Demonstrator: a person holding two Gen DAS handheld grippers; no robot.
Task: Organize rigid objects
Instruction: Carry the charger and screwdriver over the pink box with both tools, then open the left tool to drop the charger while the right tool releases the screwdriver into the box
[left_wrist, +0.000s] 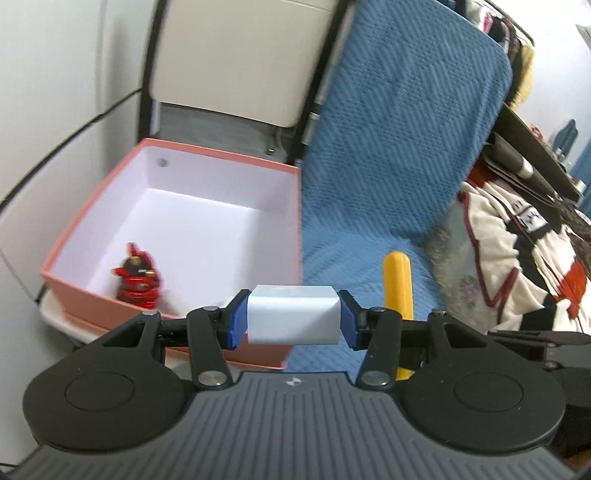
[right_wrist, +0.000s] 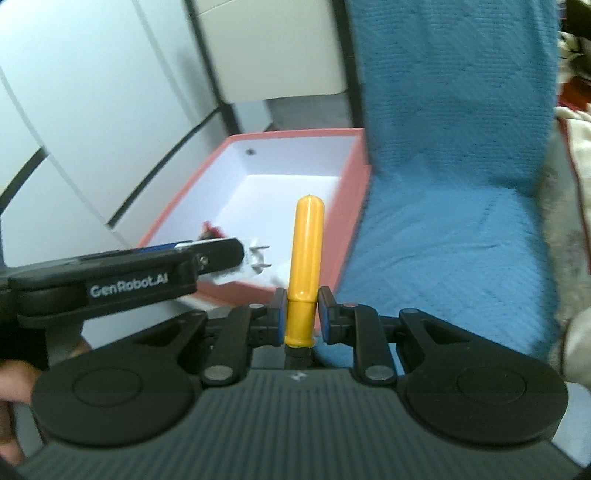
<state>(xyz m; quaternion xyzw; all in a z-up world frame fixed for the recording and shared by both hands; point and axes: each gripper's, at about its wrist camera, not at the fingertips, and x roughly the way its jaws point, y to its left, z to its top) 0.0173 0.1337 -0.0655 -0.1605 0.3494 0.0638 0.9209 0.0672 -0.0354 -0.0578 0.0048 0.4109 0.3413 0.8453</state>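
My left gripper (left_wrist: 293, 319) is shut on a white plug-in charger block (left_wrist: 293, 317), held over the near right corner of a pink box (left_wrist: 221, 155) with a white inside. A red and black toy figure (left_wrist: 136, 278) lies in the box's near left corner. My right gripper (right_wrist: 301, 314) is shut on a yellow tool handle (right_wrist: 306, 258), pointing up and forward just right of the box (right_wrist: 295, 134). The left gripper (right_wrist: 207, 258) with the charger's prongs (right_wrist: 258, 256) shows over the box in the right wrist view. The yellow handle (left_wrist: 398, 284) shows right of the charger in the left wrist view.
A blue textured cloth (left_wrist: 399, 147) covers a chair-like seat to the right of the box. A patterned blanket (left_wrist: 517, 258) lies further right. White cabinet panels (right_wrist: 92, 92) stand to the left and a pale panel (left_wrist: 240, 55) behind the box.
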